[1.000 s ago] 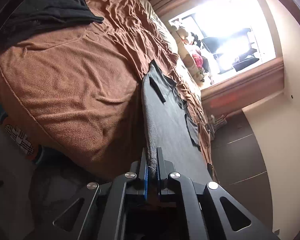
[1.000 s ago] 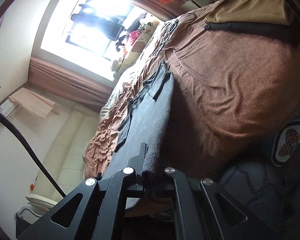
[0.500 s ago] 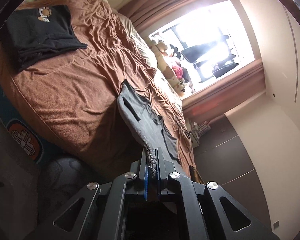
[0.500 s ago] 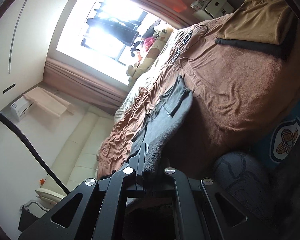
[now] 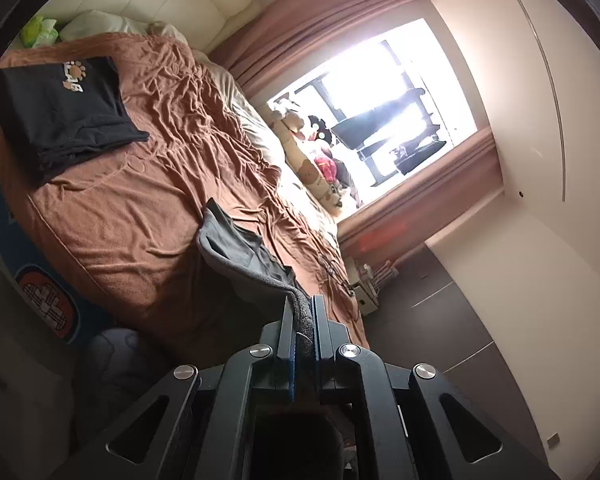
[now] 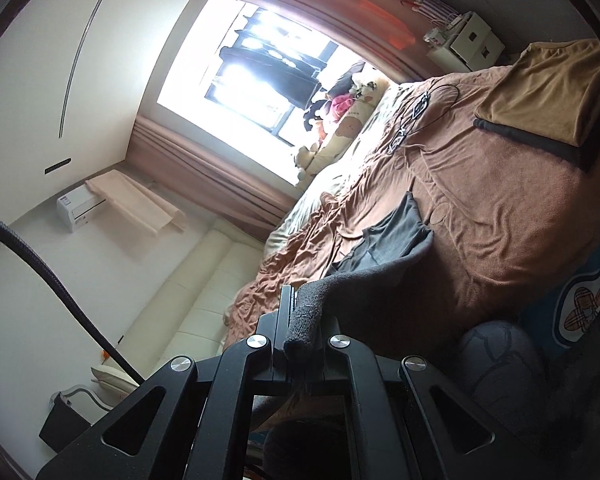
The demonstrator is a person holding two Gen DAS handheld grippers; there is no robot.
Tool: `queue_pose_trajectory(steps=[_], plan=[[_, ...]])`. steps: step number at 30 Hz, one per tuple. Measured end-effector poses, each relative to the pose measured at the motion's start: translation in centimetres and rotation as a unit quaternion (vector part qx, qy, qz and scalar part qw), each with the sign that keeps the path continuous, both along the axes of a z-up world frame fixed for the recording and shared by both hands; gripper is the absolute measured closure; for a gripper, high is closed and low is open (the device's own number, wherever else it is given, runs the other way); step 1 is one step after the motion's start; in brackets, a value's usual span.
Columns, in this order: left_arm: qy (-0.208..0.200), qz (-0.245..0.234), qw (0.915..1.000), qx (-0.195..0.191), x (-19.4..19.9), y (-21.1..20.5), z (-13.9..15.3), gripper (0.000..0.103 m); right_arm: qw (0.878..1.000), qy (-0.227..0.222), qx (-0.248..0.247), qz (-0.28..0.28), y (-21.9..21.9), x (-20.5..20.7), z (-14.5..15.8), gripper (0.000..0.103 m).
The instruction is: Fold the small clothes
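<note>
A small dark grey garment (image 5: 244, 252) lies with its far part on the brown bedspread (image 5: 132, 208). My left gripper (image 5: 302, 312) is shut on one near corner of it and holds that edge up off the bed. In the right wrist view the same grey garment (image 6: 384, 244) runs from the bed up to my right gripper (image 6: 302, 312), which is shut on its other near corner. The cloth between the two grippers hangs above the bed's near edge.
A folded black shirt with a print (image 5: 64, 116) lies on the bed's left end. A folded tan garment on a dark one (image 6: 548, 92) lies at the right end. Stuffed toys (image 5: 320, 168) line the window side. A cream sofa (image 6: 204, 292) and a blue rug (image 6: 580, 304) are nearby.
Both grippers have risen and drawn back from the bed with the grey garment's near edge in them. Less of the garment lies flat, and much more of the room shows.
</note>
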State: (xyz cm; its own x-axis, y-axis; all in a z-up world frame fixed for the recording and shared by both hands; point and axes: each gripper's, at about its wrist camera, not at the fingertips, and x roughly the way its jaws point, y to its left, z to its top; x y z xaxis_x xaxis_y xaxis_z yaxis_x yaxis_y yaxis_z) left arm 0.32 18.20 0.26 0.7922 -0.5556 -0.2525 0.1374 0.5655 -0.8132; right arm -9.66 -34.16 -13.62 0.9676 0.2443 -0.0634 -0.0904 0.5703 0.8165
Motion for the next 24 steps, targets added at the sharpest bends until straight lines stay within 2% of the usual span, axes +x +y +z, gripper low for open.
queue_pose_trajectory(steps=[6, 10, 24], plan=[[0.015, 0.003, 0.9999, 0.0, 2.0, 0.0, -1.0, 0.097, 1.0, 0.009, 0.0, -0.001, -0.6, 2.1, -1.1, 0.103], [0.029, 0.004, 0.9996, -0.001, 4.7, -0.1, -1.8, 0.097, 1.0, 0.02, -0.002, -0.002, -0.7, 4.2, -0.7, 0.103], [0.081, 0.008, 0.9965, 0.018, 18.9, -1.3, -2.7, 0.097, 0.998, 0.065, -0.009, -0.011, -2.5, 17.1, 2.8, 0.103]])
